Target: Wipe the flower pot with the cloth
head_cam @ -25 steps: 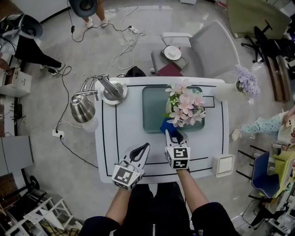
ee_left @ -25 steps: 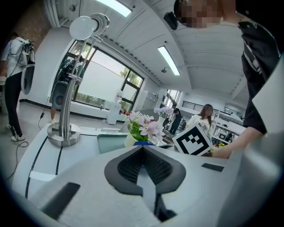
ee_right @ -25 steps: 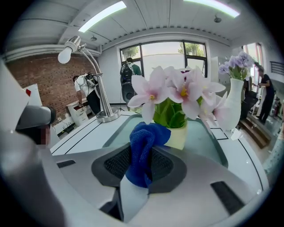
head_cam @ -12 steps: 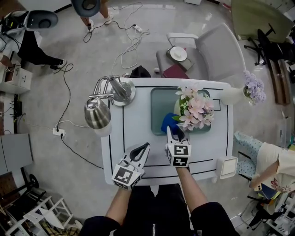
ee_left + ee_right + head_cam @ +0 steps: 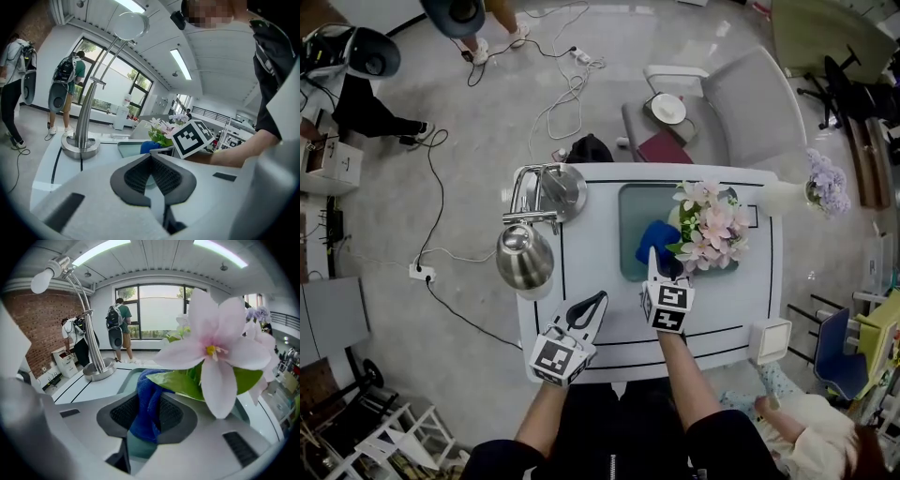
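Observation:
Pink flowers with green leaves stand on the grey-green mat; the blooms hide the flower pot beneath them. My right gripper is shut on a blue cloth, which lies against the plant's left side. In the right gripper view the blue cloth bunches between the jaws, with a pink bloom right over them. My left gripper rests shut near the table's front edge with nothing in it. The left gripper view shows that left gripper with its pads together.
A chrome desk lamp has its base at the table's back left and its head overhanging the left edge. A white vase of purple flowers lies at the back right corner. A white square box sits front right. People stand on the floor behind.
My right gripper has carried the blue cloth forward, up against the plant. The left gripper has stayed put near the front edge.

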A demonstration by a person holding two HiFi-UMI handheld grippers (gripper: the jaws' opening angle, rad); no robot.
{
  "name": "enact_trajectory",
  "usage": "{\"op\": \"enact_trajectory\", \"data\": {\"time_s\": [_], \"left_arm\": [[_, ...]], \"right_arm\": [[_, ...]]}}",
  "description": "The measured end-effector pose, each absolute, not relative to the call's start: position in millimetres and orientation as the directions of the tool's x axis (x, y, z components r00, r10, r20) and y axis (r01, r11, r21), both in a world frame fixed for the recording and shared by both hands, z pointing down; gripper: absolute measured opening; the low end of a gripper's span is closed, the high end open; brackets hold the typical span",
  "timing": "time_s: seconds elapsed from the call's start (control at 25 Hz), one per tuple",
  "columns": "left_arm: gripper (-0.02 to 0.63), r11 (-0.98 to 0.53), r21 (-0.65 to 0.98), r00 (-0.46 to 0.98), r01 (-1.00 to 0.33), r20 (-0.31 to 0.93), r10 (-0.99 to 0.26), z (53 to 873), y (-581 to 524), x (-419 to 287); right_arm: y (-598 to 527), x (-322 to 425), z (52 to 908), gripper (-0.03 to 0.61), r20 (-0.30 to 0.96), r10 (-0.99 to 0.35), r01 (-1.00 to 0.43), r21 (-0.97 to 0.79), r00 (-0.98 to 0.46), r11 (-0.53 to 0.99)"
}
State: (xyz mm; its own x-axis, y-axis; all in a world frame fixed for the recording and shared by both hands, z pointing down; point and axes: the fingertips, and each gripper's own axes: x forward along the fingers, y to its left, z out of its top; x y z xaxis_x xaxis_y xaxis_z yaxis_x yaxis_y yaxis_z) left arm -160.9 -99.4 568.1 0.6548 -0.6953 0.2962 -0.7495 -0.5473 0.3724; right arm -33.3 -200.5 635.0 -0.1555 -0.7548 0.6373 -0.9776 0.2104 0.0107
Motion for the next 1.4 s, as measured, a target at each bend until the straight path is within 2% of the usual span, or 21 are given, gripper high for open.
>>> {"op": "enact_trajectory", "data": {"time_s": [0.76,1.04,1.4], "left_arm": [[0.008,-0.569,0.367,0.674,-0.735,0.316,-0.667,574,-104,-186],[0.008,-0.6,0.354,0.694,-0.718,0.3,-0.654,570,-94,-179],[0.006,-0.638,0.345,0.725,-0.688,0.304,-0.618,570,-74,-145]], "right_arm": [[-243,-33,638,0.103,0.625,-0.778,-0.997,0.011,-0.055,0.079],[-219,-28,636,0.104,0.628,-0.776,-0.996,0.017,-0.057,0.086],[-178,-19,635,0.104,0.621,-0.774,-0.985,0.015,-0.125,0.171]]}}
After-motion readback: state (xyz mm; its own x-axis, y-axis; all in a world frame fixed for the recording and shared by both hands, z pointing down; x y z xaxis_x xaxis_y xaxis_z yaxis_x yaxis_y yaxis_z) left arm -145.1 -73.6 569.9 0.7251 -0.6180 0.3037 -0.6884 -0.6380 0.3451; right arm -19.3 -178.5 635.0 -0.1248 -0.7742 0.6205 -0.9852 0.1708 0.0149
